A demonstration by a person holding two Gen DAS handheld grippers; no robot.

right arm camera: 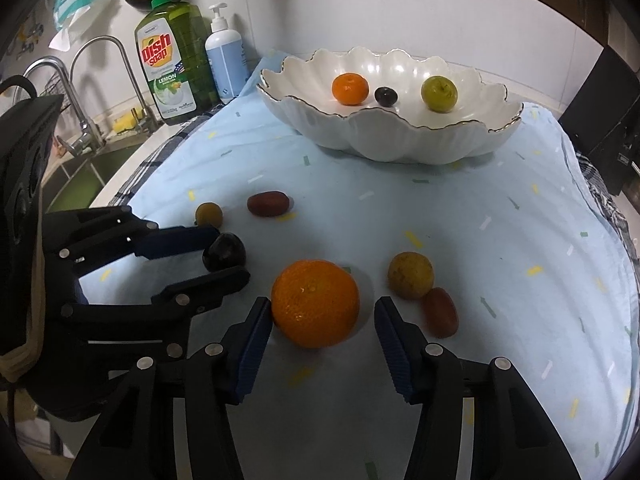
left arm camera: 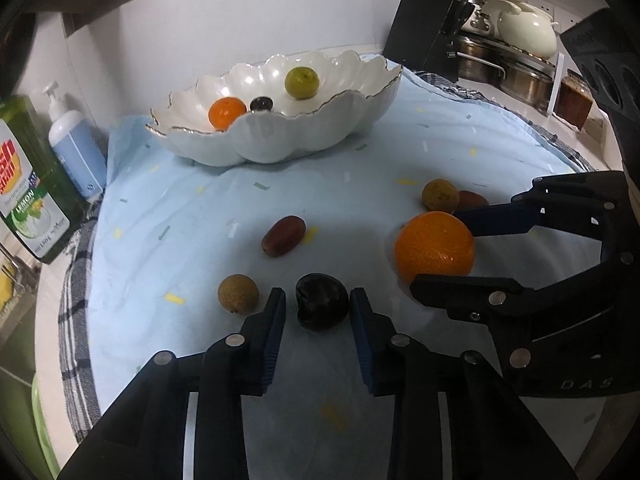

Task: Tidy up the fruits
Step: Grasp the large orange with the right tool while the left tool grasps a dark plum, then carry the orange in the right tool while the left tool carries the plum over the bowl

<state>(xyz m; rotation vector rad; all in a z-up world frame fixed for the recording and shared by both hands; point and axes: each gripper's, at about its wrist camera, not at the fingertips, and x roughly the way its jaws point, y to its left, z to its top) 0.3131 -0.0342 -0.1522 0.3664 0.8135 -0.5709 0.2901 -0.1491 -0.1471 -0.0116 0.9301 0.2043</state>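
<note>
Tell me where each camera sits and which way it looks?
Left wrist: on the left gripper, tilted down at the dark plum; own jaws show.
Right wrist: on the right gripper, tilted down at the big orange; own jaws show.
Shared: both see the white bowl, both fruits, and the other gripper.

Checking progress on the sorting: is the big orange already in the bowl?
No, the big orange lies on the blue cloth between the right hand-held gripper's open fingers, apart from the bowl.
</note>
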